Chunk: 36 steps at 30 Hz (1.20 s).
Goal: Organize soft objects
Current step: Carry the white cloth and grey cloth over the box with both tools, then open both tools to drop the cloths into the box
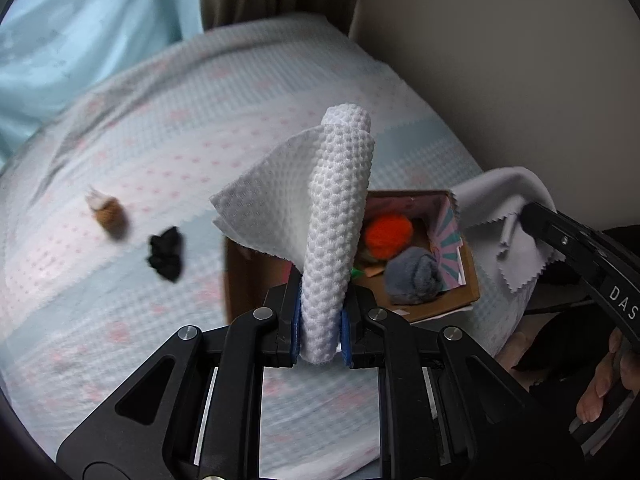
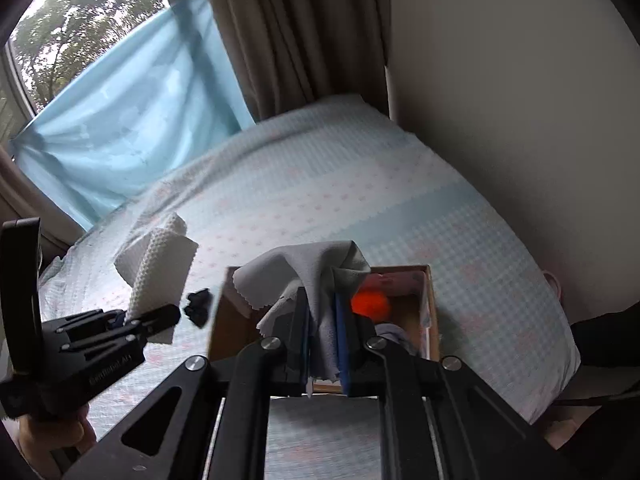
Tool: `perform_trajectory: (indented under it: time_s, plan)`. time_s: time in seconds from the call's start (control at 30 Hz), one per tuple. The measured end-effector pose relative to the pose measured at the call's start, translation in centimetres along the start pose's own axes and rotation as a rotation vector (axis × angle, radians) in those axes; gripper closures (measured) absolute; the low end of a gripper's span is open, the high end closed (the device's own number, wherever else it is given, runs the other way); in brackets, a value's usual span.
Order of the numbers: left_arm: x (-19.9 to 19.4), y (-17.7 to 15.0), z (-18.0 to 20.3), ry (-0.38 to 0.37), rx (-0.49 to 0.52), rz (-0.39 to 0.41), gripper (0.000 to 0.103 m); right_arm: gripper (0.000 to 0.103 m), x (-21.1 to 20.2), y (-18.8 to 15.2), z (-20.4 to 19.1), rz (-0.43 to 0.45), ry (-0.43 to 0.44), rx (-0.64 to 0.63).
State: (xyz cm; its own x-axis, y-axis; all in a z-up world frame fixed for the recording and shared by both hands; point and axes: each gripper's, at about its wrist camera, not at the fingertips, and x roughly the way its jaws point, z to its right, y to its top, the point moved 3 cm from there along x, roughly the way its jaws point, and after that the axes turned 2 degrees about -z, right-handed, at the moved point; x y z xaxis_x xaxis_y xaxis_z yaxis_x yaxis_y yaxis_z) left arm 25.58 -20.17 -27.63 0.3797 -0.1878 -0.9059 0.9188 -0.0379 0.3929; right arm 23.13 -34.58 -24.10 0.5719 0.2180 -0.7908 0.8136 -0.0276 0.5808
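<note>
A white waffle-textured cloth (image 1: 336, 216) stands upright, pinched between the closed fingers of the left gripper (image 1: 322, 328). Just ahead and right of it, a cardboard box (image 1: 460, 292) holds an orange ball (image 1: 387, 236) and a grey bundle (image 1: 416, 276). The right gripper (image 2: 323, 344) is clamped on a pale grey cloth (image 2: 316, 268) just above the box. Left of the left gripper, a black scrap (image 1: 167, 254) and a small brown toy (image 1: 109, 213) lie on the bedspread (image 1: 200, 120).

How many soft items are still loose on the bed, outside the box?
2: a black fabric piece just left of the cardboard box, and a brown plush toy farther left. The held cloths may hide others.
</note>
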Motion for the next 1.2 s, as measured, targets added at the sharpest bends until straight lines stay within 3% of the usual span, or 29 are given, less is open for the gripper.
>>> perform_trajectory:
  time_s: [0.27, 0.5, 0.9, 0.93, 0.97, 1.0, 1.03, 1.07, 1.2]
  plan:
    - [8.6, 0.2, 3.9, -0.021, 0.001, -0.156, 0.09, 0.093, 5.9, -0.2, 5.3, -0.121, -0.011, 0.069]
    - [13.5, -0.1, 5.0, -0.03, 0.018, -0.261, 0.09, 0.093, 9.5, -0.8, 8.2, -0.185, -0.014, 0.171]
    - [16.5, -0.1, 5.5, 0.0, 0.123, -0.365, 0.088, 0.092, 13.7, -0.4, 9.5, -0.282, -0.012, 0.272]
    - [16.6, -0.2, 5.6, 0.013, 0.137, -0.37, 0.085, 0.084, 13.9, -0.5, 9.5, -0.294, -0.015, 0.276]
    - [16.6, -0.3, 5.6, 0.024, 0.15, -0.375, 0.067, 0.062, 14.1, -0.5, 9.6, -0.304, -0.015, 0.28]
    - [16.7, -0.4, 5.6, 0.033, 0.162, -0.382, 0.019, 0.027, 14.1, -0.5, 9.7, -0.301, -0.008, 0.286]
    - [16.6, -0.5, 5.5, 0.027, 0.166, -0.382, 0.0, 0.011, 14.0, -0.6, 9.8, -0.291, -0.001, 0.291]
    - [16.6, -0.6, 5.4, 0.013, 0.16, -0.37, 0.0, 0.0, 13.8, -0.6, 10.0, -0.277, 0.009, 0.297]
    - [16.3, -0.8, 4.5, 0.017, 0.13, -0.358, 0.0, 0.0, 13.2, -0.7, 9.9, -0.263, 0.015, 0.281]
